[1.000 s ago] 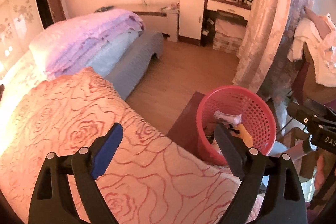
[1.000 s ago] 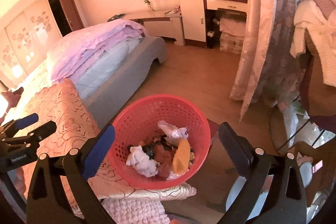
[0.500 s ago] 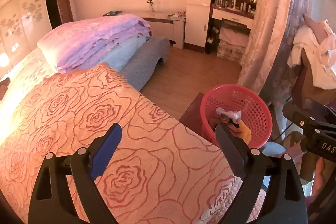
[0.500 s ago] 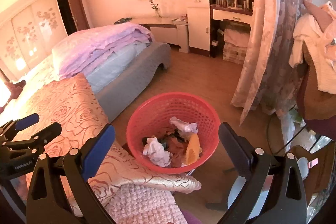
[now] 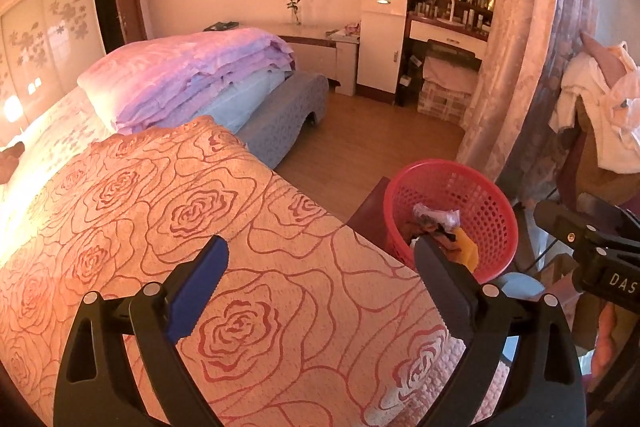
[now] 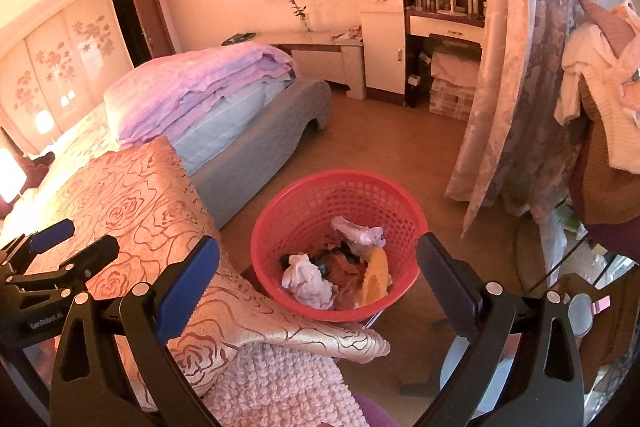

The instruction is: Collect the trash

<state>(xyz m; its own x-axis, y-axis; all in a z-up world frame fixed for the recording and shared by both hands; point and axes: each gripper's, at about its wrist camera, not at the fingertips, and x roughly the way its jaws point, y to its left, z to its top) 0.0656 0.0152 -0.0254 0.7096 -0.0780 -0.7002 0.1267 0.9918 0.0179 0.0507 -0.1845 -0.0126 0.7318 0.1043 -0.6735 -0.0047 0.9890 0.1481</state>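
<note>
A red mesh basket (image 6: 340, 195) stands on a low dark stool beside the bed; it also shows in the left wrist view (image 5: 476, 183). It holds crumpled white tissue (image 6: 306, 277), a pale wrapper (image 6: 358, 229), an orange scrap (image 6: 376, 279) and dark bits. My right gripper (image 6: 320, 271) is open and empty, raised above and in front of the basket. My left gripper (image 5: 320, 271) is open and empty above the rose-patterned bedspread (image 5: 168, 211), left of the basket. Each gripper shows at the edge of the other's view.
Folded purple and blue quilts (image 5: 192, 75) lie on a grey bench at the bed's foot. A patterned curtain (image 6: 520, 67) hangs right of the basket. A chair with clothes (image 6: 600, 87) stands at far right. A dresser and vanity (image 5: 420, 39) line the back wall.
Both grippers have pulled up and back from the basket, so it looks smaller and lower in both views. Both stay open and empty.
</note>
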